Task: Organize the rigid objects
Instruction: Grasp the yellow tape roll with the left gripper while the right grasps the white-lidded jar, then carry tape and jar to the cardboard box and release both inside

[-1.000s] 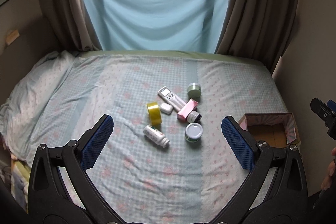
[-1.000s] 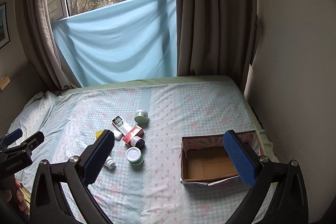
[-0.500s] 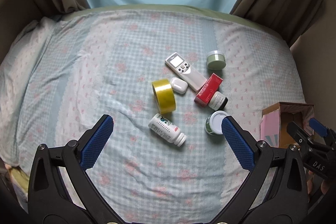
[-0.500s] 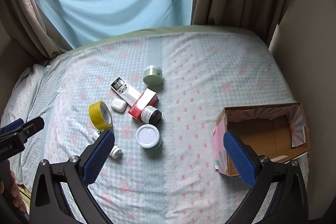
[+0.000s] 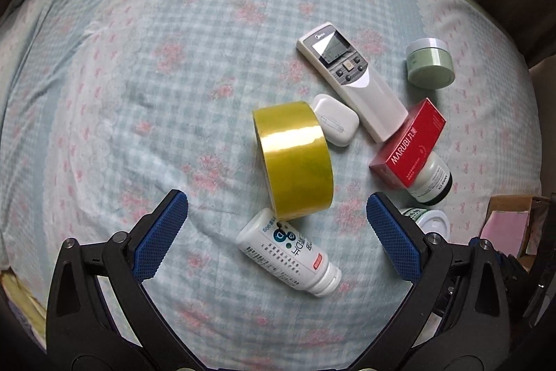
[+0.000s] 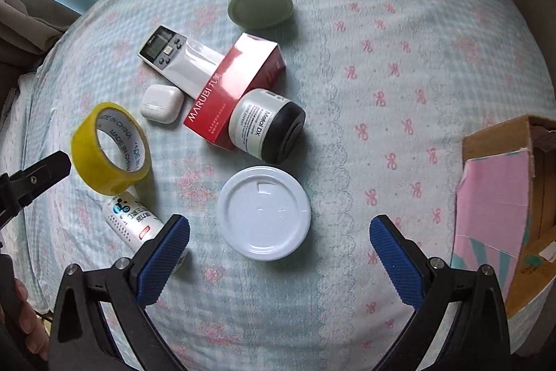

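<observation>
Several small objects lie clustered on the bed. In the left wrist view: a yellow tape roll [image 5: 293, 159], a white pill bottle [image 5: 288, 252] lying down, a white earbud case [image 5: 335, 120], a remote [image 5: 351, 80], a red box [image 5: 408, 145], a black-lidded jar [image 5: 432, 179] and a green jar [image 5: 431, 63]. My left gripper [image 5: 276, 240] is open above the pill bottle. In the right wrist view a white-lidded jar [image 6: 264, 218] stands upright. My right gripper [image 6: 279, 261] is open, just short of it.
An open cardboard box with pink sides [image 6: 504, 197] stands at the bed's right edge. The left gripper's tip [image 6: 38, 176] shows at the left of the right wrist view. Curtains and a blue sheet hang behind the bed.
Both grippers have dropped down and moved in close over the object cluster. The objects have not moved. Both stay open.
</observation>
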`<state>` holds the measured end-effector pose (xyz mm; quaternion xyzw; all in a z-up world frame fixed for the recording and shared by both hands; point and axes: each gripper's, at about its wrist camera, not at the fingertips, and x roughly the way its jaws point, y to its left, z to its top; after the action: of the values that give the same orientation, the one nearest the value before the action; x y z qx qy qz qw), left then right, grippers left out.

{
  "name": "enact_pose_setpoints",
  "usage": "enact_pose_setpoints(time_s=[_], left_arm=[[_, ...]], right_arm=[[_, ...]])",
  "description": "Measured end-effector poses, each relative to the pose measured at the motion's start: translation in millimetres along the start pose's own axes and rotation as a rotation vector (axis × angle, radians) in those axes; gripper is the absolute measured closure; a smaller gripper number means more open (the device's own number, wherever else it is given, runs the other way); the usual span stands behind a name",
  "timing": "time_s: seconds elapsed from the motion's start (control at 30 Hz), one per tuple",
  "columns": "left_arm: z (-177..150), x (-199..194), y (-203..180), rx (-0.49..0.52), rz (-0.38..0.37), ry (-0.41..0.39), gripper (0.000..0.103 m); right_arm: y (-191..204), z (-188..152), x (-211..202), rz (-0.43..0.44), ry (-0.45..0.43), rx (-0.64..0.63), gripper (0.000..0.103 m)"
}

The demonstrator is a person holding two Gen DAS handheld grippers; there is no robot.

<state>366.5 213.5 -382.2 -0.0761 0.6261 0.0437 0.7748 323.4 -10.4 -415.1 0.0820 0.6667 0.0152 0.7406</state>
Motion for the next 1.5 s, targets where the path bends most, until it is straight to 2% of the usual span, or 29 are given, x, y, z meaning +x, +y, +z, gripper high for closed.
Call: enact_pose_setpoints(time_s=[0.13,0.23,0.33,0.4,0.43,0.47,0.5,0.53,0.57,0.83,1.1,1.3,1.5], left_arm=[[8,27,2,-0.025,0.001,0.041,0.002],[15,43,2,-0.026,0.009,0.074,0.008],[18,58,0,-0.022,0.004,0.108,0.025],[17,65,-1,-0.018,-0.018,0.129,0.039],[17,67,-2,-0.016,-0.03,0.133,0.043],[17,68,-3,-0.012,-0.047,0.134,0.053],[17,68,-5,-0.005,-0.054,0.137,0.06],[17,68,-7,0.003,-0.055,0.135,0.063],[16,67,-9,0.011,-0.057,0.132,0.063],[18,56,-18,0.038,-0.08,0.087,0.065],[15,32,-18,0.041,-0.114,0.053,0.065],[8,-4,-17,0.063,-0.141,0.01,0.066],[-7,-59,-21,0.144,-0.166,-0.049,0.066]], right_arm=[[3,8,30,0.006,0.08,0.003,0.0],[7,12,51,-0.02,0.159,-0.013,0.0],[9,14,65,-0.062,0.2,-0.033,0.0],[7,15,70,-0.054,0.214,-0.024,0.004],[6,15,71,-0.045,0.218,-0.02,0.007],[6,15,72,-0.042,0.224,-0.022,0.02],[6,15,73,-0.055,0.228,-0.032,0.026],[7,14,71,-0.045,0.223,-0.04,0.029],[7,15,69,-0.037,0.217,-0.044,0.035],[12,15,62,-0.037,0.217,-0.032,0.035],[0,10,41,-0.03,0.198,-0.004,0.035],[-2,8,3,-0.027,0.149,-0.016,0.035],[-1,-1,-69,-0.037,0.081,-0.047,0.035]])
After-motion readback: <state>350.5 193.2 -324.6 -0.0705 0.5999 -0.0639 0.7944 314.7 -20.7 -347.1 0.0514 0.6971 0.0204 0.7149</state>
